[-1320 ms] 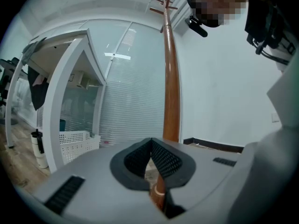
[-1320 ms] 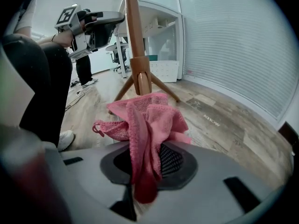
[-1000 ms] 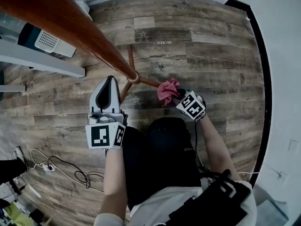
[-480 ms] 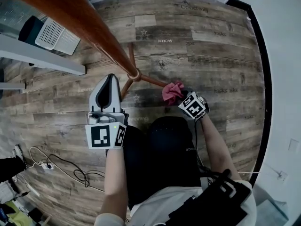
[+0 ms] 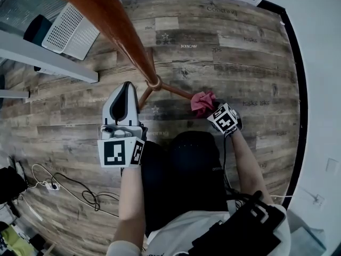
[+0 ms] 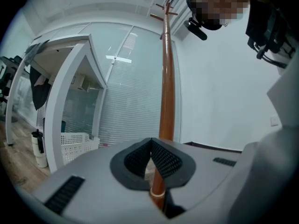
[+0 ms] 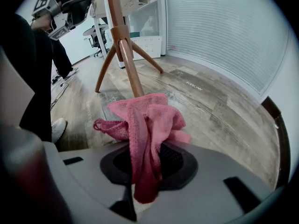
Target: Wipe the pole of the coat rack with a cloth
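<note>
Just ahead of the right tool (image 7: 148,160), which is clenched on the pink cloth (image 7: 149,118), a slanted leg (image 7: 132,71) joins the pole (image 7: 113,3). The pole's long axis rises upright from there. The left tool (image 6: 150,146), closed on nothing, sits beside the pole higher up.

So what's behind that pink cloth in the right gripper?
One coat rack leg slants down behind the pink cloth, over wooden floor. The cloth hides the leg's lower end.

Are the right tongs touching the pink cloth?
Touching. The right gripper view shows the pink cloth clamped between the right tongs.
</note>
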